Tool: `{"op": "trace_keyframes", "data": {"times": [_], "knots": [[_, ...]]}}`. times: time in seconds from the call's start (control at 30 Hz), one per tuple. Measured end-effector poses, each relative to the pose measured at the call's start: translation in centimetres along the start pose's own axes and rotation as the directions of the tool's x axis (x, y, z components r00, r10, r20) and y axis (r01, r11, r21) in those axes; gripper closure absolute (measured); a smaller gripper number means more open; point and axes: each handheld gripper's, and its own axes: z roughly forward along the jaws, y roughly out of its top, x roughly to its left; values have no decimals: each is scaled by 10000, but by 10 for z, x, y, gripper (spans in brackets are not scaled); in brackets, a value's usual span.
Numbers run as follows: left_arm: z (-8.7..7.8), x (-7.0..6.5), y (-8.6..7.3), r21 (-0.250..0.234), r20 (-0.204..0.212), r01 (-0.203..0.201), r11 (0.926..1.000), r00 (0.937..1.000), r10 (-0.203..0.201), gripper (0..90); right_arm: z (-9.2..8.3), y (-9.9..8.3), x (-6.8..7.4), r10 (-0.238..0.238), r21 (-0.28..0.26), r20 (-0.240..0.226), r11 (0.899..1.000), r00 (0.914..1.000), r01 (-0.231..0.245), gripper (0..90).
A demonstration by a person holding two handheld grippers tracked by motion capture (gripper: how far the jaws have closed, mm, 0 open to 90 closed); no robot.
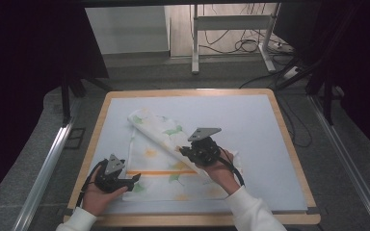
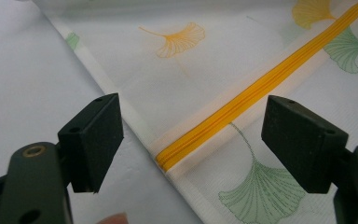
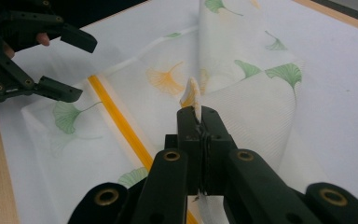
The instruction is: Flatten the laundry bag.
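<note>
White cloth [image 1: 161,159] with green and orange ginkgo-leaf print and an orange stripe [image 1: 161,172] lies on the pale blue mat [image 1: 250,125] covering the wooden table [image 1: 289,139], left of centre and toward the near edge. Near part lies flat; one corner is lifted and folded over diagonally, so a raised flap runs from the far left of the cloth down to the right gripper.

Right gripper [image 1: 188,150] sits over the cloth's right side, held by the person's right hand [image 1: 219,168]. In the right gripper view its jaws are pressed together, pinching a cloth edge [image 3: 191,95]; a small tip of fabric pokes up above the pads and the fabric hangs from it in a slope.

Left gripper [image 1: 136,182] rests at the cloth's near-left edge, held by the left hand [image 1: 99,195]. Jaws spread wide. In the left gripper view the cloth's hemmed edge and the end of the orange stripe [image 2: 242,102] lie between the pads [image 2: 95,137], below them; pads touch nothing that can be seen. The right gripper view shows the same: left gripper [image 3: 79,70] open, over the cloth's left edge beside the stripe.

Grey floor, a metal frame stand [image 1: 231,33] and cables [image 1: 250,45] lie beyond the far edge of the table.
</note>
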Motion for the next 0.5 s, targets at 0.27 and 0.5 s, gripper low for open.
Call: {"op": "trace_keyframes", "data": {"times": [0.27,0.5], "knots": [[0,0,0,38,-22,-34,10000,10000,34,206,-10,-2,-13,155,-162,374,9998,9992,-149,882],[0,0,0,99,3,-66,9999,10000,65,206,-17,-6,-31,474,-207,712,9987,9963,-460,882]]}}
